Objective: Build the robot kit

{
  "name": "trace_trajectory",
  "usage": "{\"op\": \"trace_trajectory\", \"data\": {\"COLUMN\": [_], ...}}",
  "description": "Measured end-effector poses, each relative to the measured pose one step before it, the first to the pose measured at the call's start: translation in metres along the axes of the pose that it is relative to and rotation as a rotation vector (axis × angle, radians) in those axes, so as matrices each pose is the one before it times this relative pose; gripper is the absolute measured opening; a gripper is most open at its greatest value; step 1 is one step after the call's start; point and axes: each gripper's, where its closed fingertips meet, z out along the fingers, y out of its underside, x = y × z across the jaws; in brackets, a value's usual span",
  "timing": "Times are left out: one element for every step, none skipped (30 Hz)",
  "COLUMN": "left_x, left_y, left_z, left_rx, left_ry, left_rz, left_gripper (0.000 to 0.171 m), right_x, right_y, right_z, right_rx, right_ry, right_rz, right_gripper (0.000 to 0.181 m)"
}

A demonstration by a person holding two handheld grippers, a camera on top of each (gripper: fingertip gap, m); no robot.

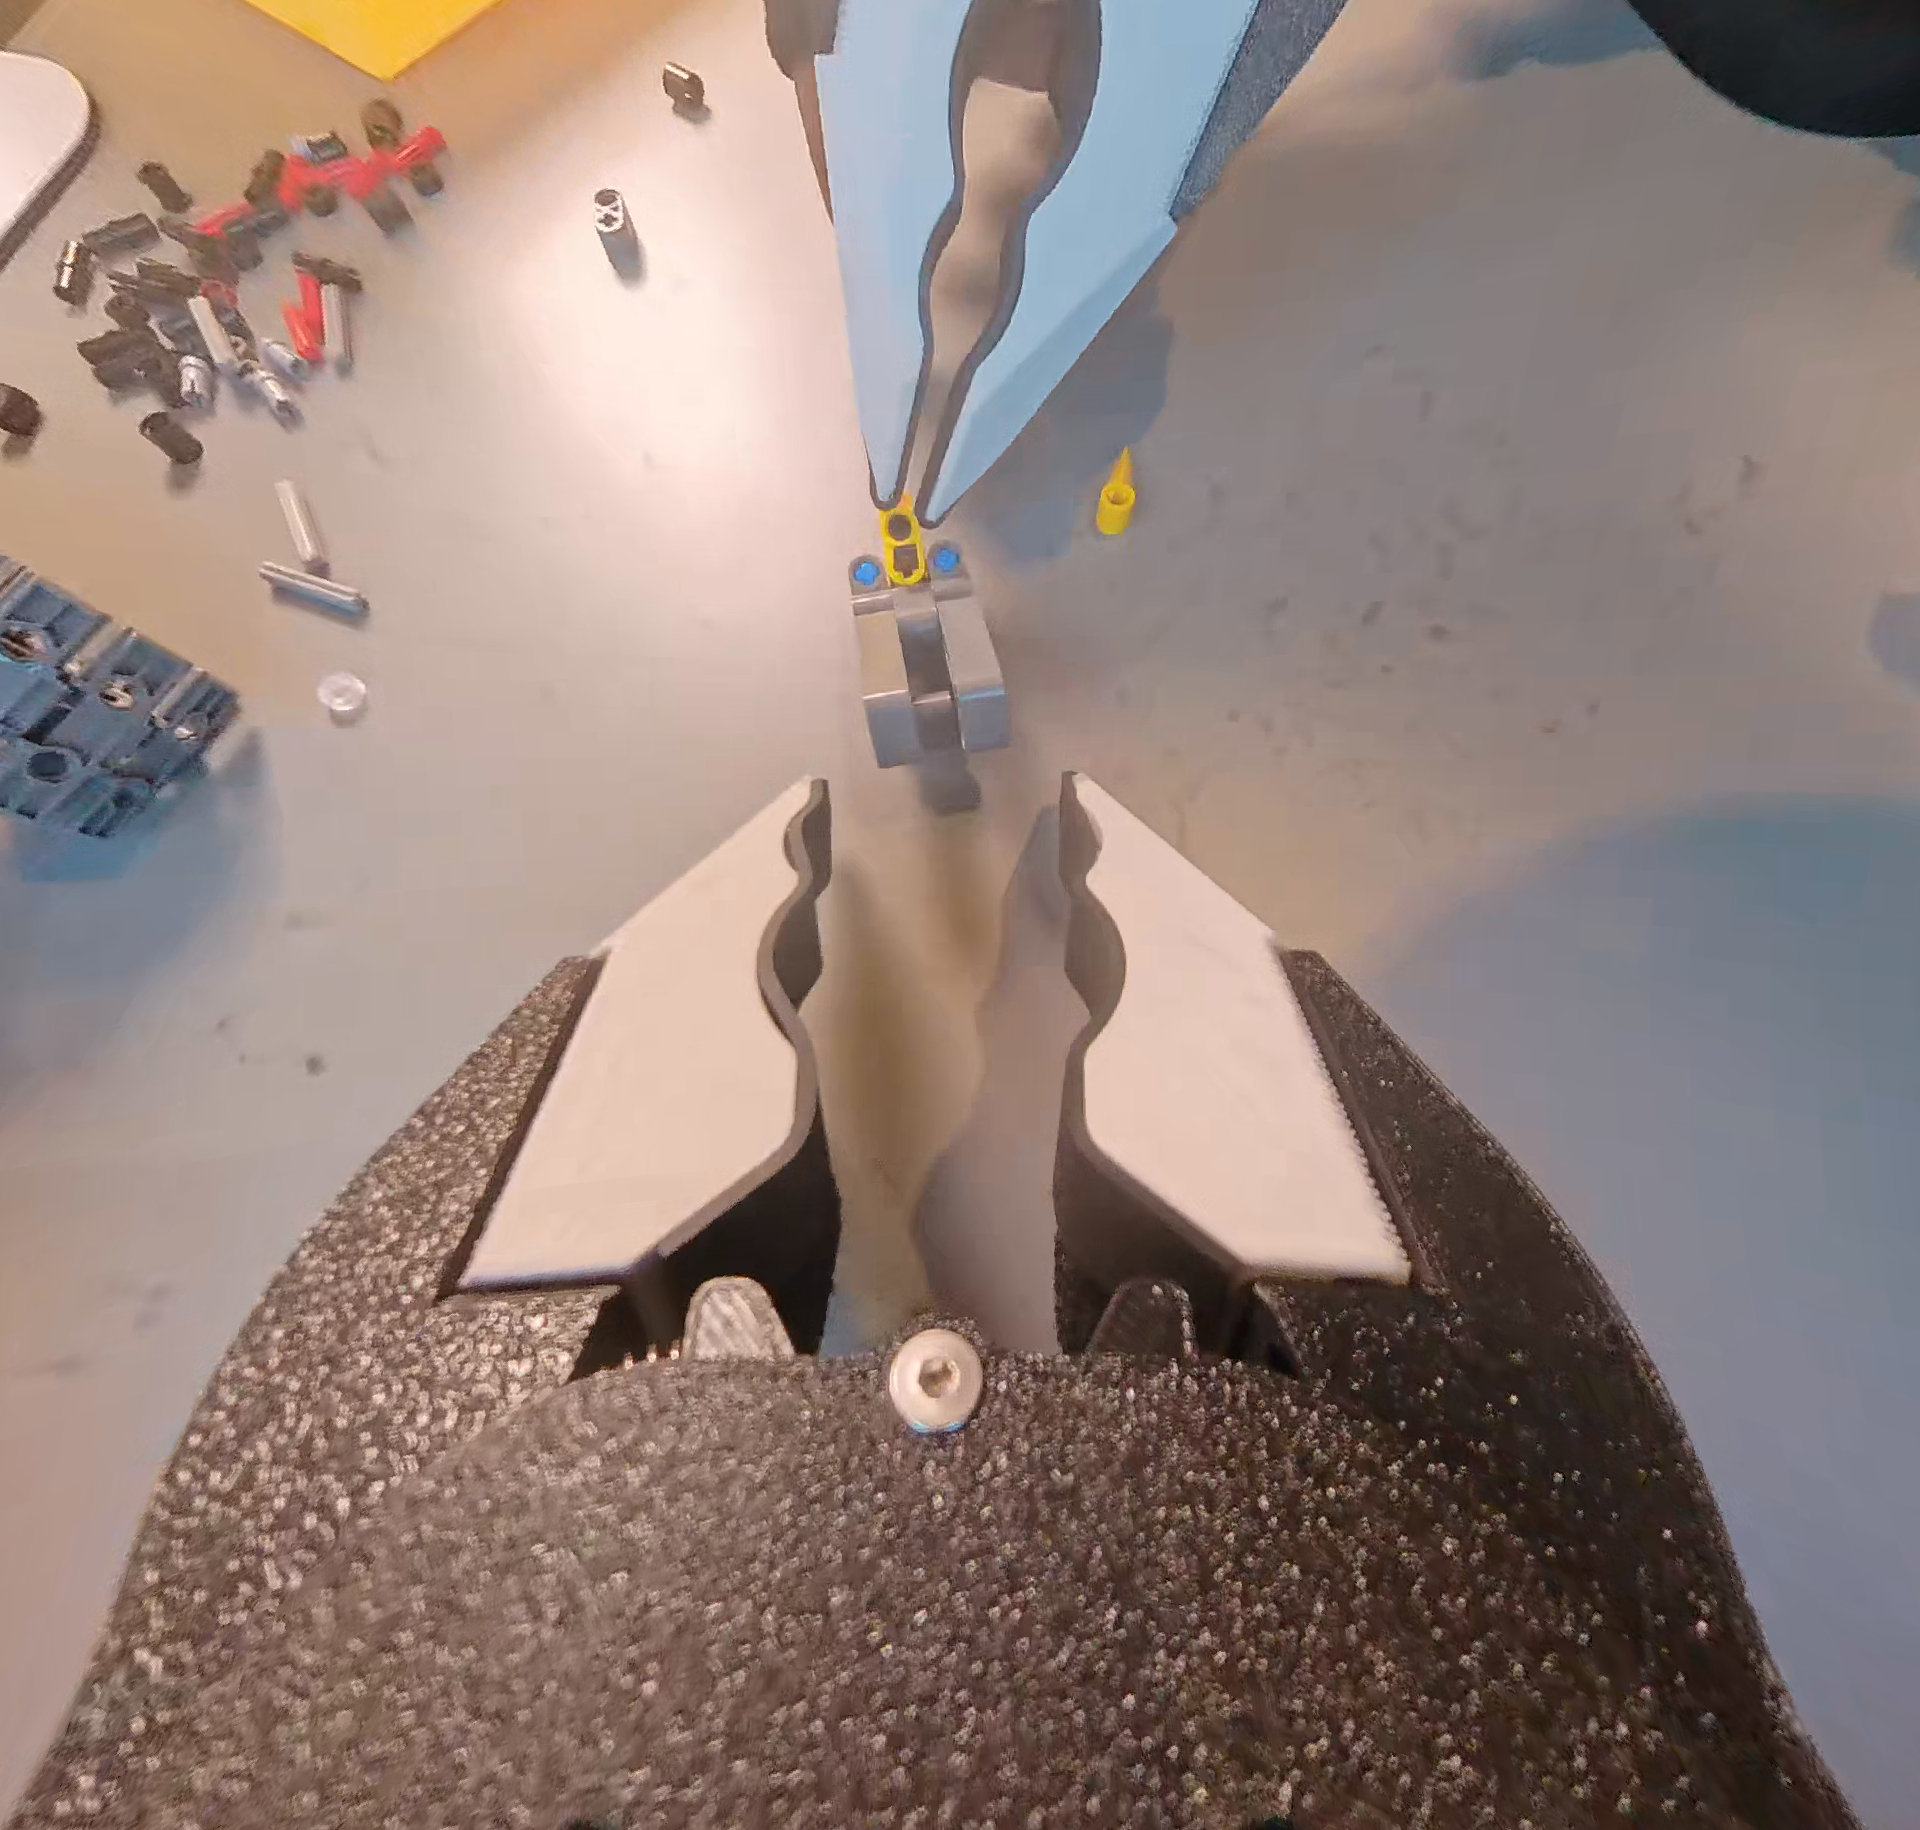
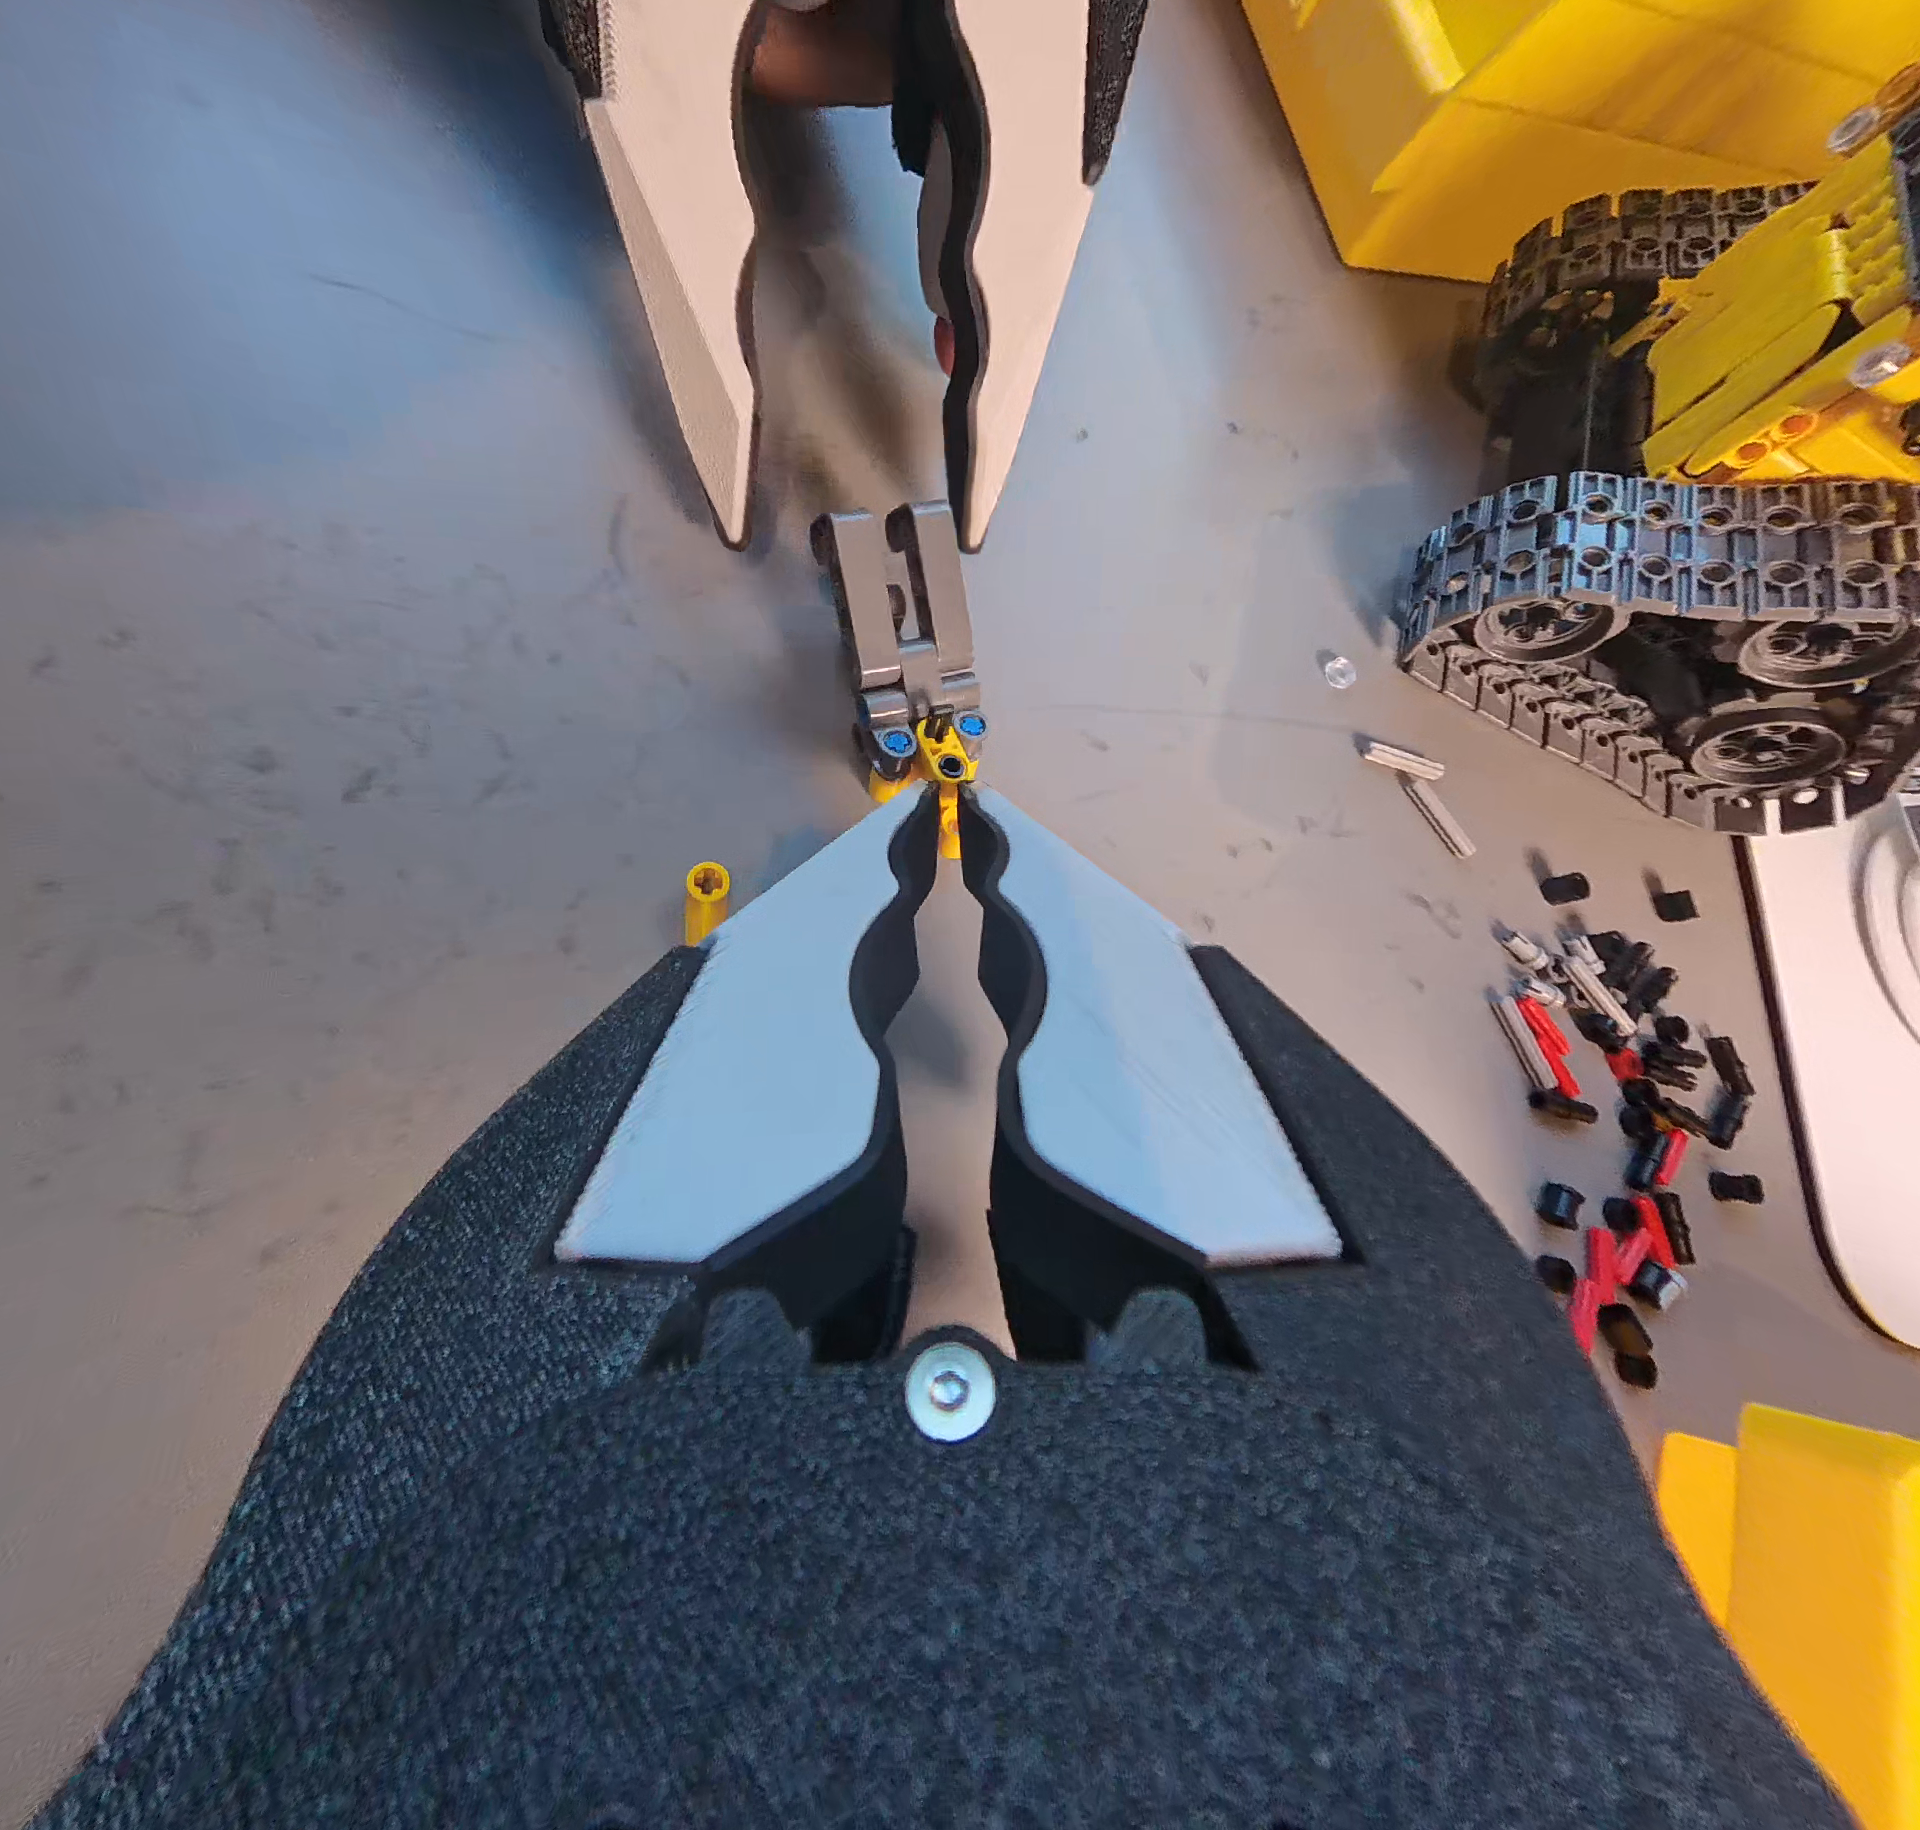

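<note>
A small grey beam assembly (image 1: pixel 930 679) with two blue pins at one end lies on the grey table (image 1: pixel 1455 741). My left gripper (image 1: pixel 945 793) is open, and its fingertips flank the assembly's near end without gripping it. My right gripper (image 1: pixel 904 507) comes in from the opposite side and is shut on a small yellow holed piece (image 1: pixel 902 539) that sits between the blue pins. In the right wrist view, the right gripper (image 2: pixel 940 793) pinches the yellow piece (image 2: pixel 948 764) against the assembly (image 2: pixel 909 617), with the left gripper (image 2: pixel 852 539) open beyond.
A loose yellow connector (image 1: pixel 1117 502) stands beside the right gripper's fingers. A pile of black, red and grey pins (image 2: pixel 1621 1105), two grey axles (image 2: pixel 1423 793) and a clear stud (image 2: pixel 1339 672) lie nearby. A yellow tracked model (image 2: pixel 1662 585) and yellow boxes (image 2: pixel 1455 66) stand to one side.
</note>
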Motion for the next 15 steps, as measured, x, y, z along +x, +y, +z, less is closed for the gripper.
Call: {"op": "trace_trajectory", "data": {"left_x": [0.00011, -0.00138, -0.00277, -0.00149, 0.00050, -0.00090, -0.00232, -0.00159, -0.00142, -0.00143, -0.00108, -0.00068, 0.00035, 0.00066, 0.00077], "left_y": [0.00002, 0.00010, 0.00089, 0.00167, -0.00010, -0.00045, 0.00117, 0.00147, 0.00043, -0.00010, -0.00031, -0.00072, -0.00145, -0.00147, 0.00000], "left_z": [0.00213, 0.00171, 0.00153, 0.00121, 0.00035, -0.00008, 0.00009, 0.00010, -0.00012, -0.00020, -0.00018, -0.00018, -0.00038, -0.00045, 0.00001], "left_rx": [-0.00679, -0.00634, -0.00939, -0.01370, -0.00099, -0.00134, -0.01309, -0.01393, -0.00643, -0.00188, -0.00083, 0.00162, 0.00677, 0.00944, 0.00145], "left_ry": [-0.0095, -0.0200, -0.0314, -0.0253, -0.0124, -0.0201, -0.0270, -0.0230, -0.0229, -0.0231, -0.0194, -0.0145, -0.0075, -0.0037, 0.0026], "left_rz": [0.0030, 0.0120, 0.0247, 0.0357, 0.0349, 0.0300, 0.0334, 0.0395, 0.0419, 0.0411, 0.0362, 0.0308, 0.0298, 0.0256, 0.0099], "left_gripper": [0.039, 0.033, 0.025, 0.021, 0.016, 0.006, 0.000, 0.000, 0.000, 0.000, 0.000, 0.000, 0.000, 0.000, 0.000], "right_x": [-0.00022, -0.00090, -0.00121, -0.00088, -0.00059, -0.00117, -0.00192, -0.00006, 0.00114, 0.00041, -0.00011, 0.00001, 0.00207, 0.00232, 0.00143], "right_y": [0.00001, -0.00019, -0.00051, -0.00051, -0.00101, -0.00118, -0.00068, -0.00038, -0.00076, -0.00087, -0.00046, 0.00036, 0.00065, 0.00112, 0.00127], "right_z": [0.00010, -0.00007, -0.00028, -0.00072, -0.00148, -0.00195, -0.00214, -0.00216, -0.00221, -0.00161, -0.00070, 0.00045, 0.00171, 0.00255, 0.00342], "right_rx": [0.0002, 0.0034, 0.0047, 0.0056, 0.0094, 0.0126, 0.0111, 0.0094, 0.0123, 0.0112, 0.0069, -0.0011, -0.0065, -0.0131, -0.0168], "right_ry": [0.0002, -0.0055, -0.0094, -0.0101, -0.0125, -0.0199, -0.0266, -0.0146, -0.0062, -0.0116, -0.0142, -0.0130, -0.0001, 0.0007, -0.0087], "right_rz": [-0.0023, 0.0022, 0.0047, 0.0072, 0.0140, 0.0222, 0.0263, 0.0244, 0.0210, 0.0222, 0.0230, 0.0186, 0.0056, -0.0054, -0.0037], "right_gripper": [0.003, 0.003, 0.003, 0.005, 0.009, 0.013, 0.018, 0.020, 0.022, 0.026, 0.028, 0.030, 0.032, 0.033, 0.033]}}
